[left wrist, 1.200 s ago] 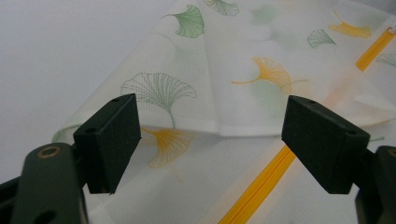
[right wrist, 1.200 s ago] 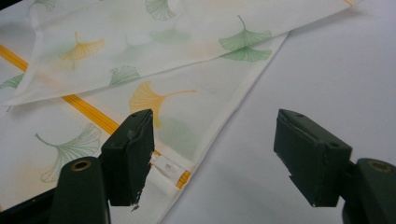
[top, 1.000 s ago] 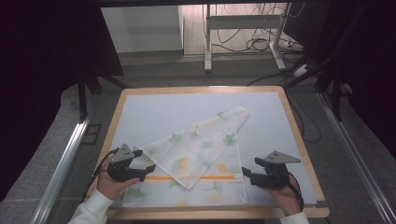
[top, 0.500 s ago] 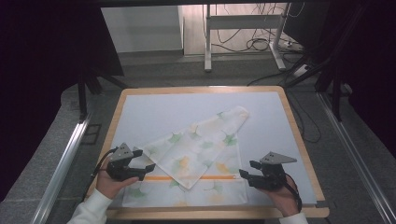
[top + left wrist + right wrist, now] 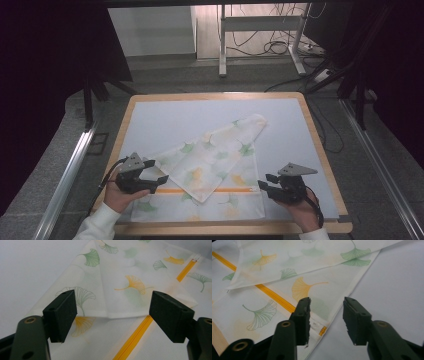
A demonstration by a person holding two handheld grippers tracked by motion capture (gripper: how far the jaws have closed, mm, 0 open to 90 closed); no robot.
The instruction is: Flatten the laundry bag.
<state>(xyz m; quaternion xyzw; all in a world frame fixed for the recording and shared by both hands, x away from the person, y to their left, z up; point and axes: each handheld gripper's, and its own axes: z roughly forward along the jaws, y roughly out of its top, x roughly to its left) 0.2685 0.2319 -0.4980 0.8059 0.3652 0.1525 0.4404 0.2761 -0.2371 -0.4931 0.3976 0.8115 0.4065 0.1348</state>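
Printed cloth (image 5: 210,170) is spread on the white table mat (image 5: 165,117), one corner folded over its orange stripe (image 5: 200,190). At the stripe's right end, the cloth's edge is straddled by the right gripper (image 5: 325,315); its jaws have just been closing, not yet pinching, likely for a lift. At the stripe's left end, the left gripper (image 5: 112,312) is held wide open over the folded flap.

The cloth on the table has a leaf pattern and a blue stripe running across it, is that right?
Not quite: the stripe is orange, not blue. The left gripper view shows it clearly, running across the cloth under the folded-over flap. The leaf pattern, in green and orange, is as you say.
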